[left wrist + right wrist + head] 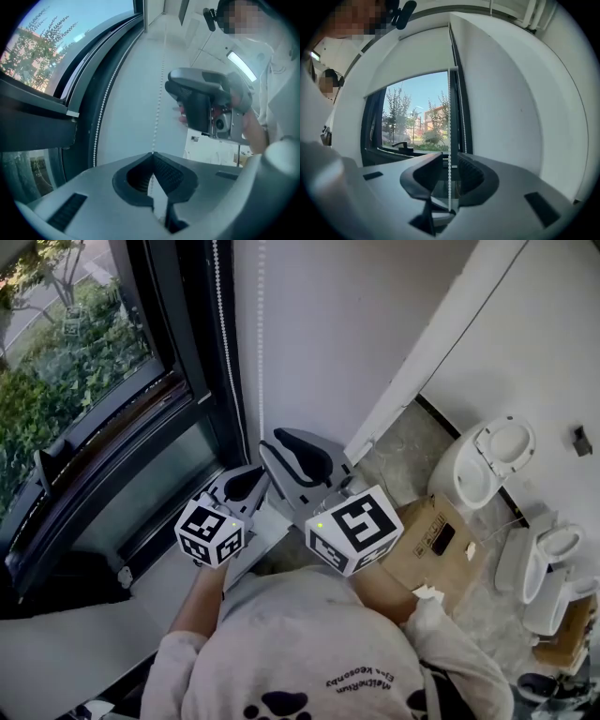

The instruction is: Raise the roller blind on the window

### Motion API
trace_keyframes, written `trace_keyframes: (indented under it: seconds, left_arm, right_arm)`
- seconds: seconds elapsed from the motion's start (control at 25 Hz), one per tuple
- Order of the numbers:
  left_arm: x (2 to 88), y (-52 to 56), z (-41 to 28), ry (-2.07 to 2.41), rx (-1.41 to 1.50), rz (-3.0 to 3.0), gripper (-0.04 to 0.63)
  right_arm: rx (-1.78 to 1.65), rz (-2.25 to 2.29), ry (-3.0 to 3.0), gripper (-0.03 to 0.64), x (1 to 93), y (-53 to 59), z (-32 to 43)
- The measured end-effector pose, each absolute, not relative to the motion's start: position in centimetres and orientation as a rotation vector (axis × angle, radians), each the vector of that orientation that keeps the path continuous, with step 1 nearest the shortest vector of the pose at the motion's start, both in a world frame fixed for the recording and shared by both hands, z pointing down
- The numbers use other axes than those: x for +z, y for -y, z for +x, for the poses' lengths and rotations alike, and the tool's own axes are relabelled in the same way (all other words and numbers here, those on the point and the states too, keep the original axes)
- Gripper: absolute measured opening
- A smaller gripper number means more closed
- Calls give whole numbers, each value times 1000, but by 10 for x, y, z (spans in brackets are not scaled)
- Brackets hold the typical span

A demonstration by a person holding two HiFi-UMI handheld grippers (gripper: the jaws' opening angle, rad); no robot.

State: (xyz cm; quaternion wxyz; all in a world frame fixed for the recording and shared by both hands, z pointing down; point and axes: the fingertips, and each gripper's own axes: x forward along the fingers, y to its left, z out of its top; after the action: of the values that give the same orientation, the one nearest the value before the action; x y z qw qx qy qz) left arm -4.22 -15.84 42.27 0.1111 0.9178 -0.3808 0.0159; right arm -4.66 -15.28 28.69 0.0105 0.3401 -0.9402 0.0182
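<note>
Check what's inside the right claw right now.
The bead chain hangs between the right claw's open jaws, and neither pad presses on it. Where the chain runs further down cannot be seen: the claw's own body covers it.

Jaws look matt grey plastic; bead cord smooth white; toilet glossy ceramic.

Two grippers show (the left gripper and the right gripper, one marker cube apiece), along with two hanging strands of bead chain, one roller blind, one window, one cardboard box and at least two white toilets.
</note>
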Motion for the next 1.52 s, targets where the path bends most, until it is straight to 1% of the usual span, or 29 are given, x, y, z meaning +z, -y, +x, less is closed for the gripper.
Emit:
trace_keyframes:
  seconds: [0.24,0.4,0.52,0.68,1.52]
  left_arm:
    - [423,157,-38,1107,40,2703,9]
    - [422,157,-38,1108,39,2703,9]
    - [423,157,-39,1113,31,2701,9]
    - [424,158,-42,1125,24,2700,9]
    - [533,156,-45,1170,234,2571,9]
  right_arm:
    - [-51,1050,2974,81,248,162,-56]
    - [-107,1055,2994,35,224,166,-58]
    - [-141,1047,2978,14,220,166,-61]
    - [-143,1066,2986,11,222,166,-60]
    - [-62,1141,2866,11,331,167,-52]
